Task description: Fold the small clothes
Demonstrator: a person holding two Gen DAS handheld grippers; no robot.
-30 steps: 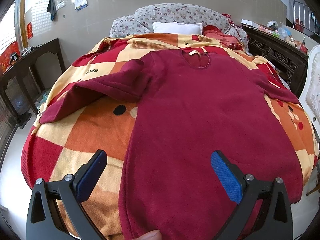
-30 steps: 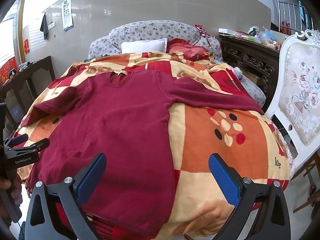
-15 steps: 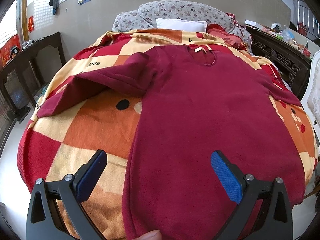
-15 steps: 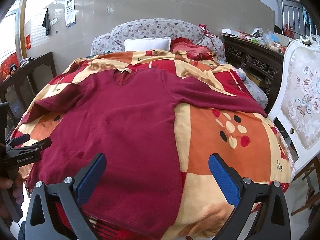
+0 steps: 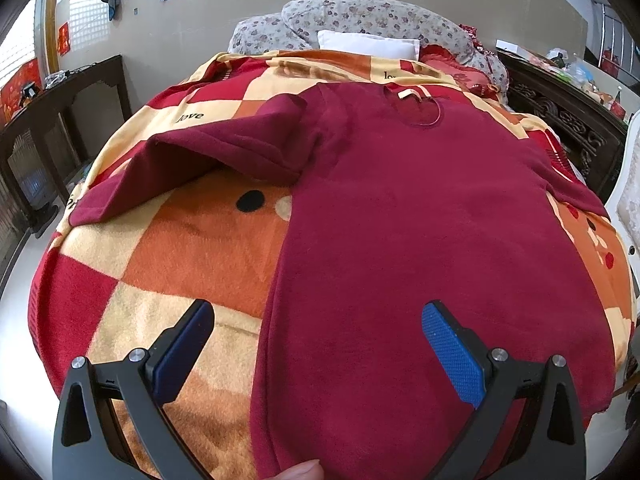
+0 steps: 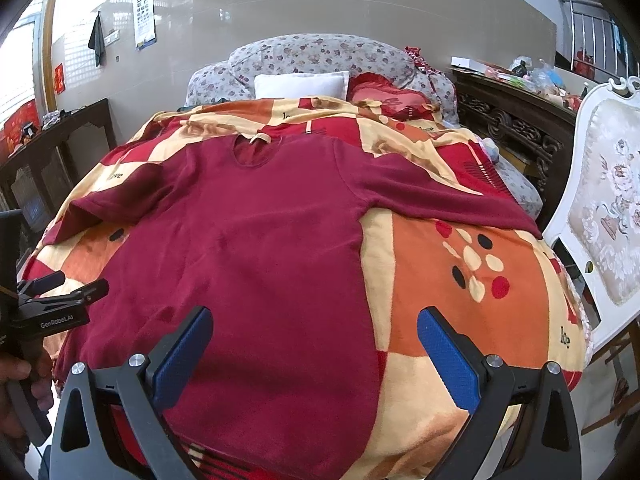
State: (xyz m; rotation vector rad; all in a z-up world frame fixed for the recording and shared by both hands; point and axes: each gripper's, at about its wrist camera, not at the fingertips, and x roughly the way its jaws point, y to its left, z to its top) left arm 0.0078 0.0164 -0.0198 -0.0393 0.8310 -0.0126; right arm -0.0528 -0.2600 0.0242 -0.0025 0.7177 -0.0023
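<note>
A dark red long-sleeved top [image 5: 400, 220] lies spread flat, neck away from me, on a bed with an orange, red and cream checked blanket [image 5: 180, 248]. Its left sleeve [image 5: 192, 156] is rumpled and partly lifted; its right sleeve [image 6: 448, 196] lies straight out. My left gripper [image 5: 316, 340] is open and empty above the top's lower left hem. My right gripper [image 6: 312, 340] is open and empty above the lower right hem. The left gripper also shows at the left edge of the right wrist view [image 6: 60, 300].
Floral pillows [image 6: 320, 60] and a white pillow [image 6: 300, 84] lie at the bed's head. A dark carved cabinet [image 6: 520, 128] and a white upholstered chair [image 6: 600, 200] stand on the right. A dark wooden table [image 5: 60, 120] stands on the left.
Both grippers have moved forward and slightly lower toward the top, which now fills more of each view. Both stay open. The top has not moved.
</note>
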